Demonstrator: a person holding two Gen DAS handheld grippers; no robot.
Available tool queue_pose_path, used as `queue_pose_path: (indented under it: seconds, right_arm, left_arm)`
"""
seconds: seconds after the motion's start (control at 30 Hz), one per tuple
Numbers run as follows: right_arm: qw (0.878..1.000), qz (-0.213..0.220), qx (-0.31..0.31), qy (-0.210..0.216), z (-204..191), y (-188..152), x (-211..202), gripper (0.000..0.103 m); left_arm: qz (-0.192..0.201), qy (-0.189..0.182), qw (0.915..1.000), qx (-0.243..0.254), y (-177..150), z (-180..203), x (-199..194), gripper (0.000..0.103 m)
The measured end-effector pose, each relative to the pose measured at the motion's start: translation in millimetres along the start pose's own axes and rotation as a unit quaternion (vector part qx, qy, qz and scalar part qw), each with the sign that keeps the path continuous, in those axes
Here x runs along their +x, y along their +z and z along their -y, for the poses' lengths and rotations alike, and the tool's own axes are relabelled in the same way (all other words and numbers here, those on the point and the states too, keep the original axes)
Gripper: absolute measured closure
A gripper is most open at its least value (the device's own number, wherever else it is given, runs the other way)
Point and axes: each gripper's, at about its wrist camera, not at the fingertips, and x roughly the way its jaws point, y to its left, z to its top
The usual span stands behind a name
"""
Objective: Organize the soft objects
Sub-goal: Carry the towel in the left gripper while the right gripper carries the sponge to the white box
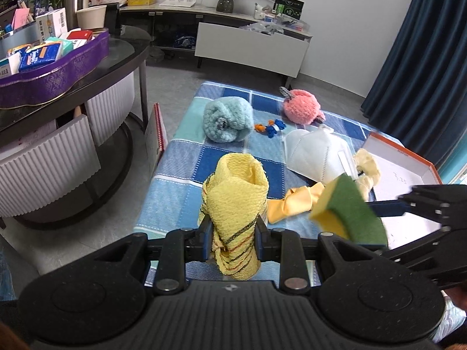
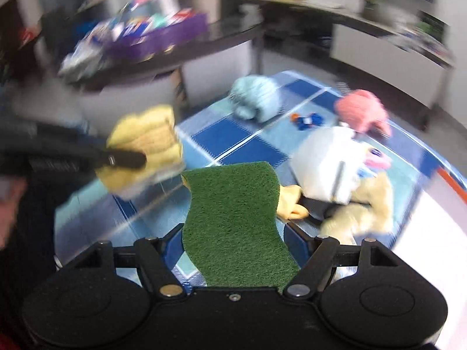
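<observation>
My left gripper is shut on a rolled yellow cloth with dark stripes, which stands upright between its fingers above the blue checked mat. In the blurred right wrist view that cloth and the left gripper show at the left. My right gripper is shut on a green-and-yellow sponge, green side up, its edges against both fingers. From the left wrist view the sponge hangs above the mat at the right, in front of the right gripper's black frame.
On the mat lie a light-blue fluffy roll, a pink fluffy piece, a small blue-and-orange toy, a white mask, a yellow glove and a cream scrunchie. A white orange-rimmed box sits right. A round table stands left.
</observation>
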Motion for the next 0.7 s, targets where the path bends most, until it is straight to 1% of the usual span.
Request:
queue_pose_path:
  seconds: [0.07, 0.13, 0.23, 0.37, 0.5, 0.7]
  right_arm:
    - [0.999, 0.014, 0.028, -0.010, -2, -5, -15, 0.016]
    - [0.997, 0.029, 0.051, -0.042, -1, -9, -27, 0.016]
    - [0.991, 0.045, 0.100, -0.080, 9, -18, -48, 0.016]
    - [0.982, 0.057, 0.137, -0.120, 20, -31, -68, 0.016]
    - [0.973, 0.059, 0.166, -0.149, 34, -44, -81, 0.016]
    - [0.962, 0.069, 0.198, -0.174, 54, -57, -100, 0.016]
  left_arm:
    - [-0.001, -0.003, 1.0000, 0.005, -1, 5, -1, 0.074]
    - [0.000, -0.008, 0.9999, 0.011, -3, 11, -2, 0.074]
    - [0.004, -0.013, 0.9997, 0.020, -4, 21, -5, 0.074]
    - [0.008, -0.024, 0.9991, 0.034, -4, 38, -7, 0.074]
    - [0.014, -0.033, 0.9983, 0.047, -2, 55, -10, 0.075]
    - [0.017, -0.048, 0.9965, 0.066, 1, 82, -8, 0.075]
